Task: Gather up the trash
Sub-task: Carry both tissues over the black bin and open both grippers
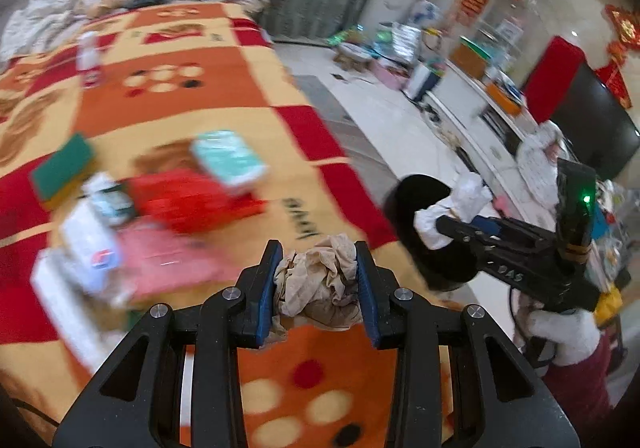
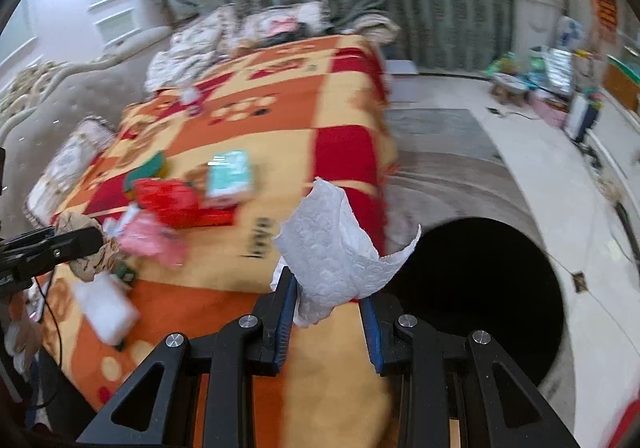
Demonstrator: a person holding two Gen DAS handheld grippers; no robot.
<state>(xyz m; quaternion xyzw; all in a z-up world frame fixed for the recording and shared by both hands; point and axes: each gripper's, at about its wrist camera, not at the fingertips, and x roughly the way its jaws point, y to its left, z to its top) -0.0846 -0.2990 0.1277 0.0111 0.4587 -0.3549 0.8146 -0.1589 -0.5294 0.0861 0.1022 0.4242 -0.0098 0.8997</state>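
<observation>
So my left tongs point(image 1: 316, 280) clamp the brown paper wad point(image 1: 320, 288); right tongs point(image 2: 328, 312) pinch white tissue point(image 2: 336, 248), black bin point(image 2: 480, 288) at 3 o'clock.

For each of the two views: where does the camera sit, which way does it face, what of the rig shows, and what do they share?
Left wrist: behind the left gripper, facing down over the blanket; brown paper clamped; right gripper at right.
Right wrist: behind the right gripper, same heading; white tissue held; left gripper at left.
Shared: blanket, black bin, green packet.
</observation>
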